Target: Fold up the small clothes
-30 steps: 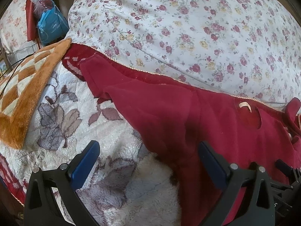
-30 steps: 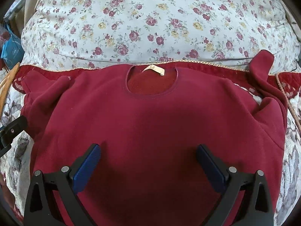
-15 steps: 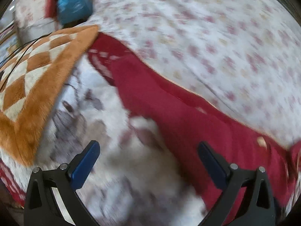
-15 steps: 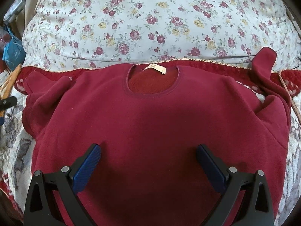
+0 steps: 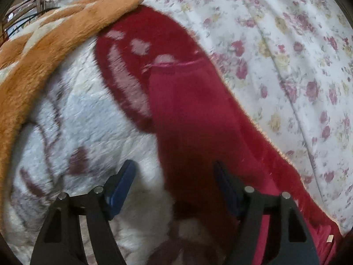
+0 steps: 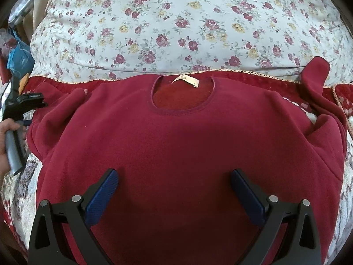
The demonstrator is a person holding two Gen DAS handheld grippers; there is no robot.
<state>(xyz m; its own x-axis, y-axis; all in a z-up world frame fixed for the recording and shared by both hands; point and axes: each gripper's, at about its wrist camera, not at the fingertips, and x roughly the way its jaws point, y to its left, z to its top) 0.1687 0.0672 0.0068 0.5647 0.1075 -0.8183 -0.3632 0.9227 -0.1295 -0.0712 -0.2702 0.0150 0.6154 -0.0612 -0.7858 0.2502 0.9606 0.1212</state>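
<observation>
A dark red sweatshirt (image 6: 183, 154) lies spread flat on the bed, neck hole and white label (image 6: 186, 80) toward the pillow. My right gripper (image 6: 174, 192) is open and empty, low over the sweatshirt's chest. In the left wrist view the sweatshirt's left sleeve (image 5: 194, 119) runs away from me, its cuff at the far end. My left gripper (image 5: 174, 187) is open and straddles the sleeve's near part, nothing held. From the right wrist view the left gripper's body (image 6: 19, 108) shows at the sleeve.
A floral pillow (image 6: 187, 22) lies behind the sweatshirt. The fleece blanket (image 5: 77, 128) under it is white with red patterns. An orange checked blanket (image 5: 44, 44) lies at the left. A blue bag (image 6: 18, 58) sits at the far left. The right sleeve (image 6: 317, 81) sticks up.
My left gripper swung left and forward along the left sleeve, its jaws closing partway over it. My right gripper has barely moved.
</observation>
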